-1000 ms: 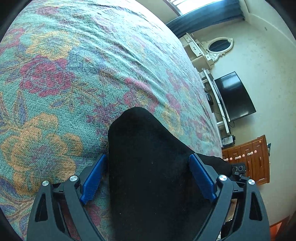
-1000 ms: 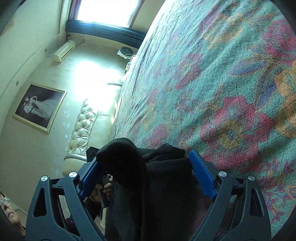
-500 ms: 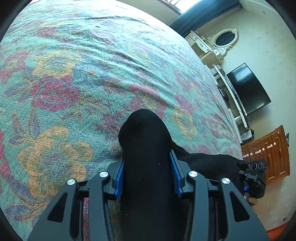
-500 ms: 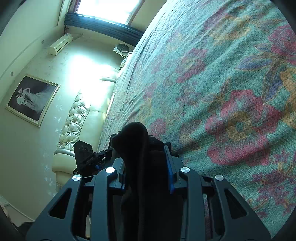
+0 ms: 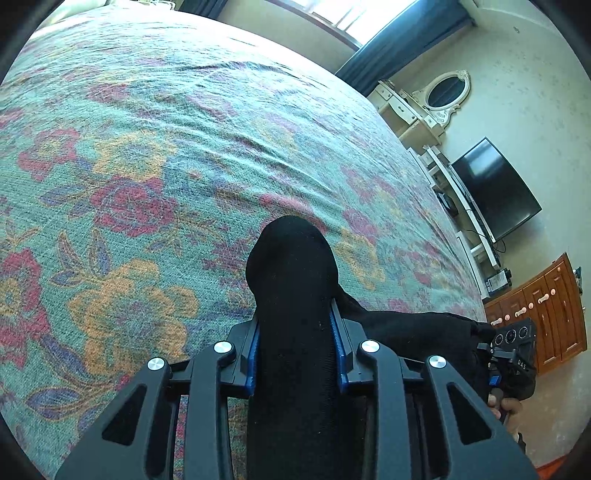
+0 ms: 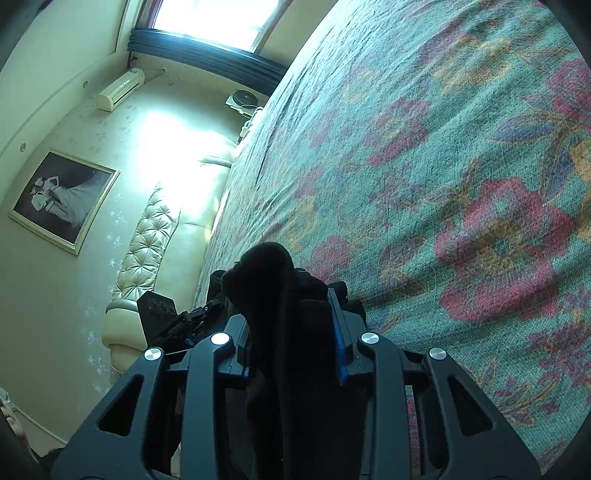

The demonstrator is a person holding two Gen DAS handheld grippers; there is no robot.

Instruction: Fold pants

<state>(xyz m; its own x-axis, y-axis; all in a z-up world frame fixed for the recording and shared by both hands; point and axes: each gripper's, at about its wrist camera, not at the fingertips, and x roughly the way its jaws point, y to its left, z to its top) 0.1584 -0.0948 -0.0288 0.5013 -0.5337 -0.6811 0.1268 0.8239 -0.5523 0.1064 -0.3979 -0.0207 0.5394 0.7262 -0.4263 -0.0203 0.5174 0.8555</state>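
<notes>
The black pants [image 5: 291,266] bulge out between the blue pads of my left gripper [image 5: 295,332], which is shut on them above the floral bedspread [image 5: 147,166]. The fabric stretches right to the other gripper's body [image 5: 513,354]. In the right wrist view my right gripper [image 6: 291,325] is shut on another bunch of the black pants [image 6: 266,273], held over the bedspread [image 6: 443,166]. The left gripper's body [image 6: 166,314] shows at the left. The rest of the pants hangs hidden below the grippers.
A TV [image 5: 495,188], a white vanity with oval mirror [image 5: 439,96] and a wooden dresser [image 5: 546,306] stand beyond the bed's right edge. A tufted cream headboard [image 6: 147,251], a framed picture [image 6: 62,199] and a window [image 6: 210,18] lie past the other side.
Both grippers have closed from wide open onto the black pants and lifted a little, so more of the bedspread shows ahead.
</notes>
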